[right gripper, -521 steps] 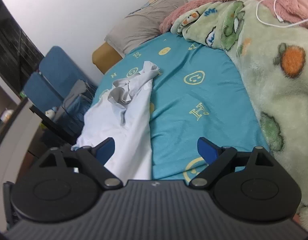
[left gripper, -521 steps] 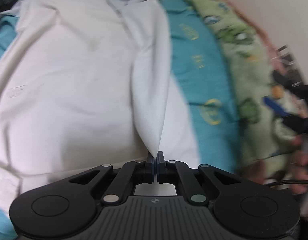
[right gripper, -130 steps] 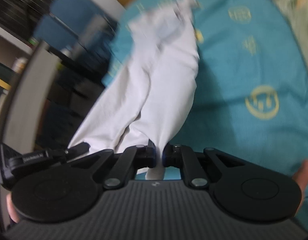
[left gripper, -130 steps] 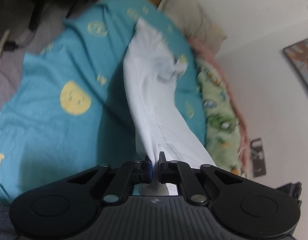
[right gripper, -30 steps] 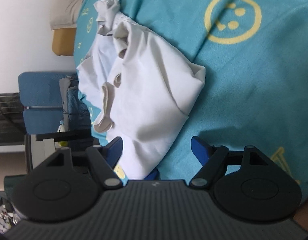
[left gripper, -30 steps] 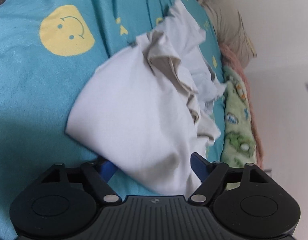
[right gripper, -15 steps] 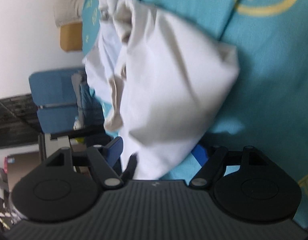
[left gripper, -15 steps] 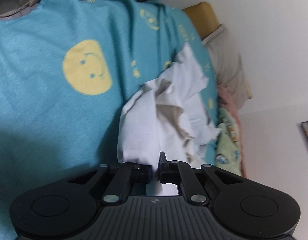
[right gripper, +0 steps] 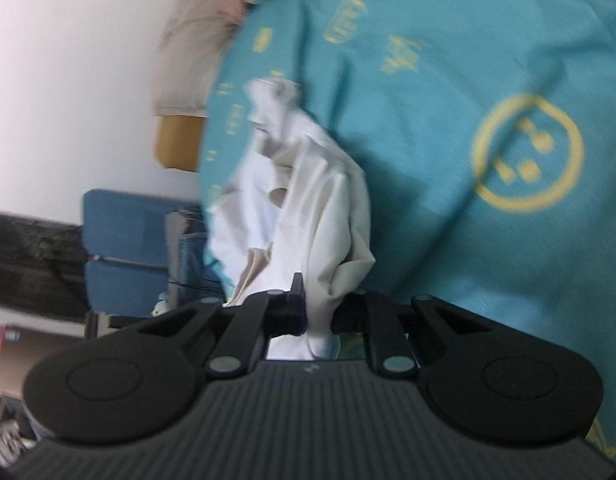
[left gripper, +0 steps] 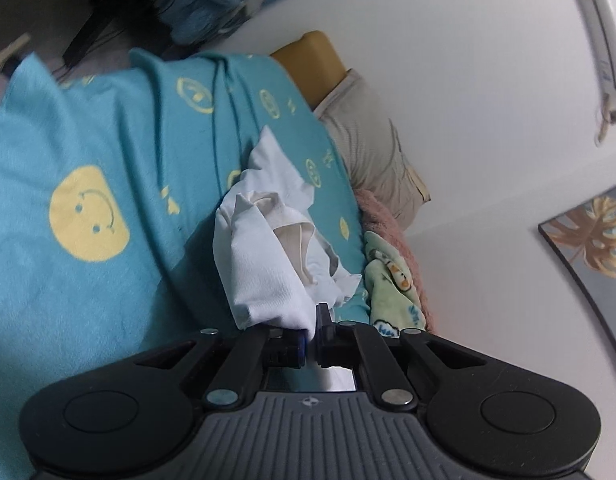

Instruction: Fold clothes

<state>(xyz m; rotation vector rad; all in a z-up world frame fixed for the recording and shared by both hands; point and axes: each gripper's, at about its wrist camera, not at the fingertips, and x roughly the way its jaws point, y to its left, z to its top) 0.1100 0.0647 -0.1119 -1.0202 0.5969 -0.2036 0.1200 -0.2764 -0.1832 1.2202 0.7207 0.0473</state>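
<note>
A white garment (left gripper: 268,264) lies bunched on the teal bedsheet (left gripper: 88,152), its near end lifted off the bed. My left gripper (left gripper: 312,330) is shut on that near edge, with cloth pinched between the blue pads. In the right wrist view the same white garment (right gripper: 308,208) runs from the bed up into my right gripper (right gripper: 318,312), which is shut on a thick fold of it. The far part of the garment is crumpled, and its layers hide each other.
The teal bedsheet (right gripper: 488,100) with yellow smiley prints covers the bed. A grey pillow (left gripper: 372,144) and a green and pink blanket (left gripper: 392,280) lie by the white wall. Blue chairs (right gripper: 120,248) and dark furniture stand beside the bed.
One second ago both grippers stood open around the crumpled garment. Both have since shut on its near edge and risen, lifting that end off the sheet.
</note>
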